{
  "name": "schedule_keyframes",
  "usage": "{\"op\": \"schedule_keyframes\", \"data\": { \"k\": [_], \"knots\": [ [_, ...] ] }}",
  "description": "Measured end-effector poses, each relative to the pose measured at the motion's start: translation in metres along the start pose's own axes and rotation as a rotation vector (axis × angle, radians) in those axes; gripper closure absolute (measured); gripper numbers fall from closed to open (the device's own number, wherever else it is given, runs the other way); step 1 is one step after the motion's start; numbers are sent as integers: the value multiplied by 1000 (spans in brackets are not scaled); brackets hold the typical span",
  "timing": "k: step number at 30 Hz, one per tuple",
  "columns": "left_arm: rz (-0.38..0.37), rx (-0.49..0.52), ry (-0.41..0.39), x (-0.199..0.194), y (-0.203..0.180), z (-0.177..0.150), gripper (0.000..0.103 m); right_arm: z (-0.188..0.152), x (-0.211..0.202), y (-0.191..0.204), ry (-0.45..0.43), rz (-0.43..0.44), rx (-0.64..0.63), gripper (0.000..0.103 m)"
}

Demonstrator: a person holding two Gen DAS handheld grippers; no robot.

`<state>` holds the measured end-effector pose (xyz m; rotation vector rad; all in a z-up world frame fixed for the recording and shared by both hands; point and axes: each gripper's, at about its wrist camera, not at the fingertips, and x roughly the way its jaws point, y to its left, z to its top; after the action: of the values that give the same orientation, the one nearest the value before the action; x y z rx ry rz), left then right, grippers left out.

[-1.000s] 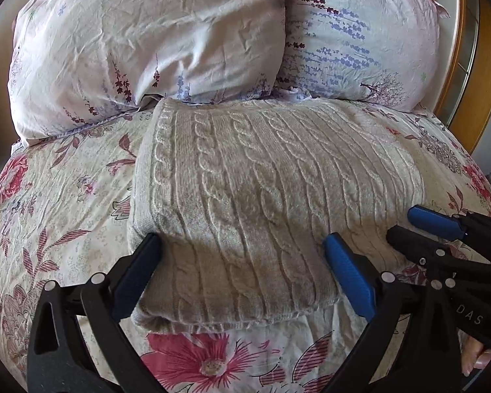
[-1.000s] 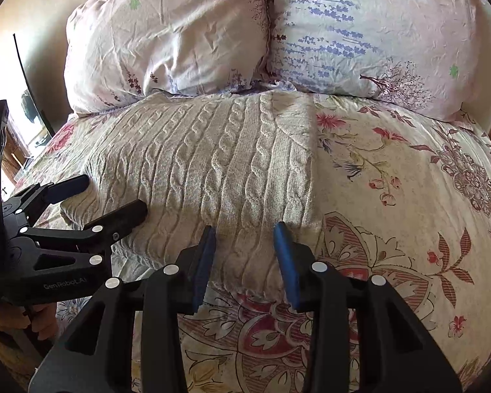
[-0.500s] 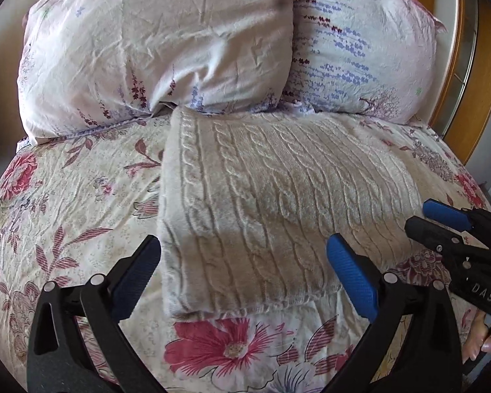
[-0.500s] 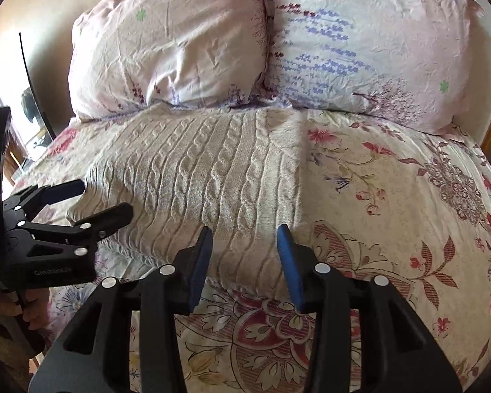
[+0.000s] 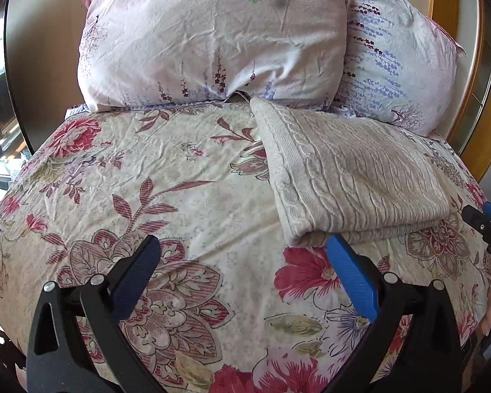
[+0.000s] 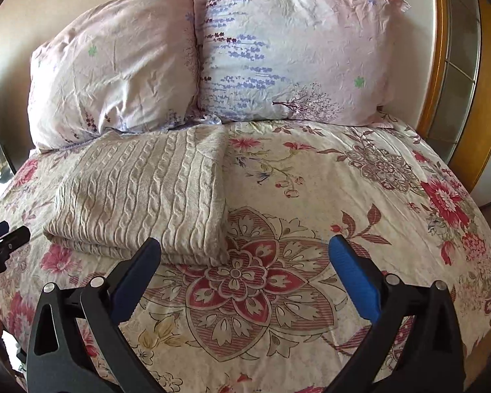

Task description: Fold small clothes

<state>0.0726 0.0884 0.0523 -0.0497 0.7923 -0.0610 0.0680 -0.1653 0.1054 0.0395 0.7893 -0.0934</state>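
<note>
Presently the folded cable-knit sweater point(image 6: 147, 193) lies on the bed point(image 6: 360, 216) below the pillows point(image 6: 278, 49). Left hand-held gripper point(image 5: 242, 271) stands released; right hand-held gripper point(image 6: 245, 271) is opening, nothing between its jaws. The sweater's near edge lies between them, the cables running toward the pillows.

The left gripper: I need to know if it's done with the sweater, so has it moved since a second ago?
Yes. The left gripper, jaws open and empty, has slid left off the folded sweater, judged against the pillows.

Bedspread point(image 6: 360, 196) open — pillows point(image 6: 278, 59) block behind.
</note>
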Motion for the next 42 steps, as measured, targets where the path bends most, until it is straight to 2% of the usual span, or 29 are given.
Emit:
{"op": "schedule_keyframes", "data": {
  "k": [4,9,16,25,42],
  "knots": [
    [-18,35,26,7,-19,-11,2,-7,7,18,40,31,-35,1],
    [19,83,73,23,-40,-17,2,-11,10,31,48,30,-53,1],
    [37,97,138,39,-47,-17,2,-15,25,30,116,66,-7,1],
    [33,109,147,41,-46,-17,2,-22,42,30,202,45,6,1],
    [37,103,143,41,-46,-17,2,-23,43,30,203,37,-4,1]
  ]
}}
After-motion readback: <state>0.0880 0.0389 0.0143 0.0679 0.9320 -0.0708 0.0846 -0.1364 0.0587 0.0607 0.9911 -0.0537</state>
